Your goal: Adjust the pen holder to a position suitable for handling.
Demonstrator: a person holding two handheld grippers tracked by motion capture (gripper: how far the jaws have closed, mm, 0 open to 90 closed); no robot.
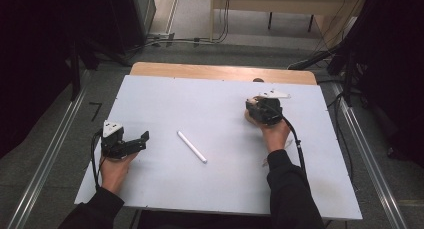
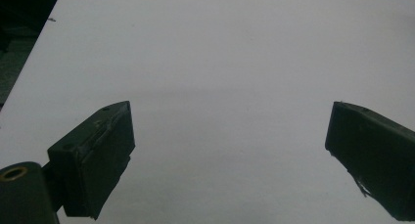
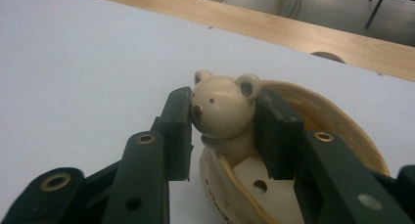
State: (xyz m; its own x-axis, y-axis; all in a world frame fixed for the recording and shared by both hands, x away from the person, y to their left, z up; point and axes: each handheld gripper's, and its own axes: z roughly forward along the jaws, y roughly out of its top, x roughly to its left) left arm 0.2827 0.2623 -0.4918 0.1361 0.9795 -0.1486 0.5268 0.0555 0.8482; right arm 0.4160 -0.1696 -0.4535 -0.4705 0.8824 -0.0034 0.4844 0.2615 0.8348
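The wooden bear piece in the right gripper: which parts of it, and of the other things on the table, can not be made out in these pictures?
- Wooden bear, right gripper view: lower body hidden inside the wooden bowl; printing on the bowl's side is cut off by the bottom edge.
- High view: the right gripper covers the bear and most of the bowl.
- White stick, high view: too small to tell what it is.
- Left gripper, left gripper view: jaw bases cut off by the frame.
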